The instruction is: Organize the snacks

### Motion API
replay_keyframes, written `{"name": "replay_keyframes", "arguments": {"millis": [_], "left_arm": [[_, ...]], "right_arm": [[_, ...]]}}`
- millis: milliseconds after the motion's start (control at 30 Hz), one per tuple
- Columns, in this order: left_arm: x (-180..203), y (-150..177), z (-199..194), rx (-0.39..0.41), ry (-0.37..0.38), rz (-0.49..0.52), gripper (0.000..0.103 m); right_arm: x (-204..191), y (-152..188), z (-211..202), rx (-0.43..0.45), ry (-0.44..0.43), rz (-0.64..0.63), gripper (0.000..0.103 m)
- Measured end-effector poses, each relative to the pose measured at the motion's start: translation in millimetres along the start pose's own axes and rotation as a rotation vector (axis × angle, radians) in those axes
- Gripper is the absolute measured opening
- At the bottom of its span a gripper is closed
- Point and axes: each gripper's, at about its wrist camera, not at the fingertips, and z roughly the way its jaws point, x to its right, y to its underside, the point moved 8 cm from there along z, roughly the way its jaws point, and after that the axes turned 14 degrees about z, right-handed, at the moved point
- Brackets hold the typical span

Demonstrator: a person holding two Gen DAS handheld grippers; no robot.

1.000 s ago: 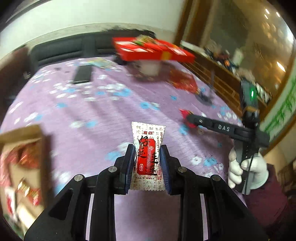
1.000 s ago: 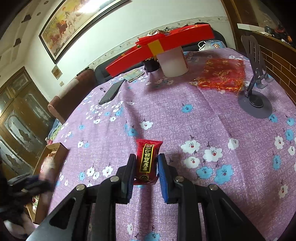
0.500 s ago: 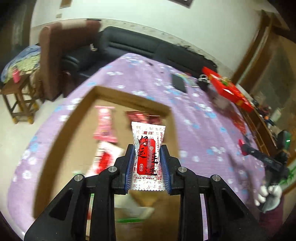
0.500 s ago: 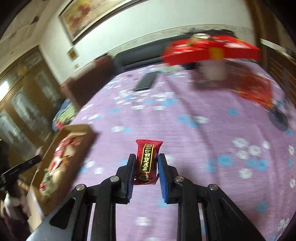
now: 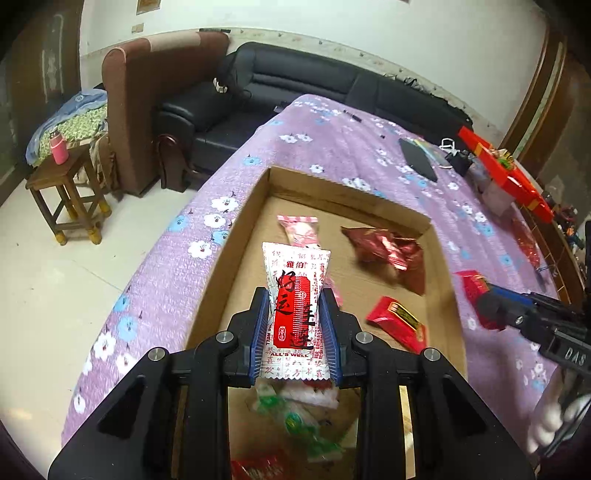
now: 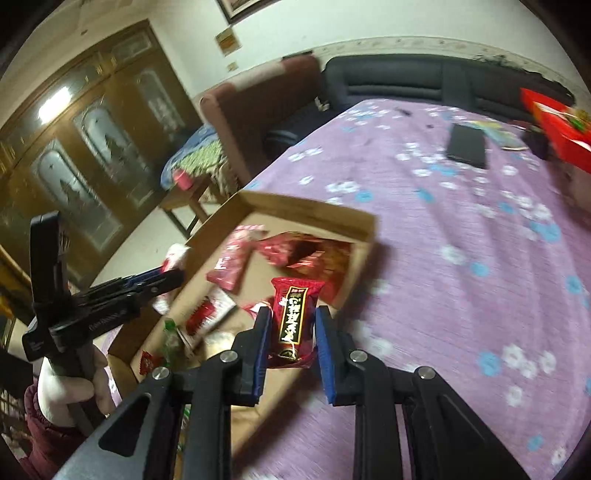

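White walls [image 5: 332, 22] with a patterned border strip enclose a pale tiled floor [image 5: 55, 266]. A black leather sofa [image 5: 295, 88] stands against the far wall, a brown armchair [image 5: 155, 92] at its left end. Further left: a wooden stool [image 5: 66, 192] and a dark wooden cabinet [image 6: 85, 147] with glazed doors reflecting a lamp.

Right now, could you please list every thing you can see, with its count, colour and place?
cardboard box: one, brown, on the table
snack packets: several, red, pink, green, in the box
tablecloth: one, purple, flowered
phone: one, black, far side of the table
red box: one, far right
sofa: one, black, behind the table
stool: one, wooden, on the floor
left gripper: fingers shut on white packet
right gripper: fingers shut on red packet
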Motion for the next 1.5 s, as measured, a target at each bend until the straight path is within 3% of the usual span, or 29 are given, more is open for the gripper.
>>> {"name": "replay_keyframes", "arguments": {"millis": [233,333,433,600,667,733,900,967,1033,1333,1500], "left_arm": [[-10,-1,12,-0.019,0.028,-0.042,0.027],[-11,-1,11,-0.018,0.042,-0.055,0.036],[-10,1,7,-0.008,0.048,-0.057,0.036],[4,-1,-13,0.036,0.049,-0.038,0.036],[11,-2,-24,0.068,0.041,-0.034,0.036],[17,-3,-37,0.101,0.017,-0.025,0.036],[36,1,-68,0.174,-0.085,0.010,0.037],[44,4,-76,0.181,-0.129,0.024,0.063],[52,7,-84,0.199,-0.174,0.031,0.069],[101,16,-94,0.191,-0.193,0.080,0.070],[127,20,-98,0.179,-0.197,0.120,0.069]], "right_arm": [[-27,-9,53,-0.068,-0.002,-0.012,0.028],[-31,-13,67,-0.067,-0.008,-0.022,0.029],[-30,-15,71,-0.068,-0.021,0.007,0.030],[-32,-11,50,-0.026,-0.011,-0.014,0.031],[-29,-7,36,0.000,-0.012,-0.010,0.037],[-25,-3,21,0.028,-0.019,0.009,0.046],[-14,12,-14,0.097,-0.008,0.024,0.046],[-10,20,-25,0.117,0.009,0.020,0.046],[-4,30,-33,0.129,0.024,0.013,0.046],[13,66,-67,0.172,0.072,-0.031,0.060],[16,77,-84,0.195,0.057,-0.030,0.062]]}}
